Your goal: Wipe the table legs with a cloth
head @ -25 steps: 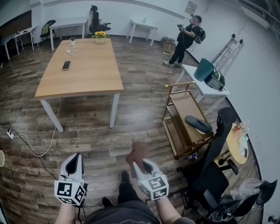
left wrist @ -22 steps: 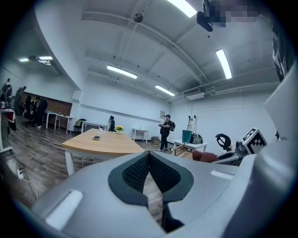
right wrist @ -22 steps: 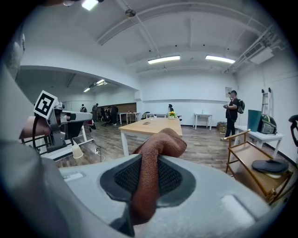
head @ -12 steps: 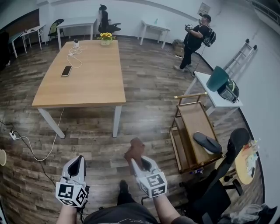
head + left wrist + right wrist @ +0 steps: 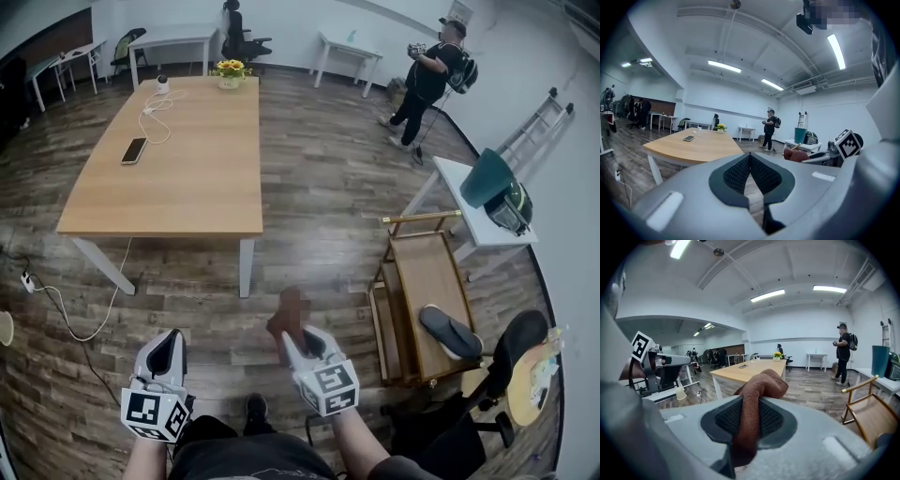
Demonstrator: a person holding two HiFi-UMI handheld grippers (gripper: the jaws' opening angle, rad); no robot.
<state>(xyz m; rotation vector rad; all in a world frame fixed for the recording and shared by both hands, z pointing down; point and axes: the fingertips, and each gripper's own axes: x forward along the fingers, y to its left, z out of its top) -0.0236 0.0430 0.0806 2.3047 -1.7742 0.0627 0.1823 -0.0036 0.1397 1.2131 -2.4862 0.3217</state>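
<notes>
A brown cloth (image 5: 292, 315) (image 5: 757, 394) is pinched in my right gripper (image 5: 298, 349) (image 5: 749, 422), bunched up above the jaws. My left gripper (image 5: 165, 356) (image 5: 750, 174) is shut with nothing between its pads. Both are held low in front of me over the wood floor. The wooden table (image 5: 178, 155) (image 5: 750, 370) stands ahead to the left on white legs; the nearest leg (image 5: 246, 267) is just beyond the cloth, another leg (image 5: 105, 267) stands further left. In the left gripper view the table (image 5: 696, 146) lies at left and the cloth (image 5: 799, 154) shows at right.
On the table lie a phone (image 5: 133, 150), a cable and a flower pot (image 5: 230, 73). A power strip and cord (image 5: 56, 305) trail on the floor at left. A wooden cart (image 5: 427, 300) and black chair (image 5: 511, 352) stand to the right. A person (image 5: 429, 80) stands far back.
The view has moved forward towards the table; its near legs are closer now. Both grippers keep their pose, the cloth still held in the right one.
</notes>
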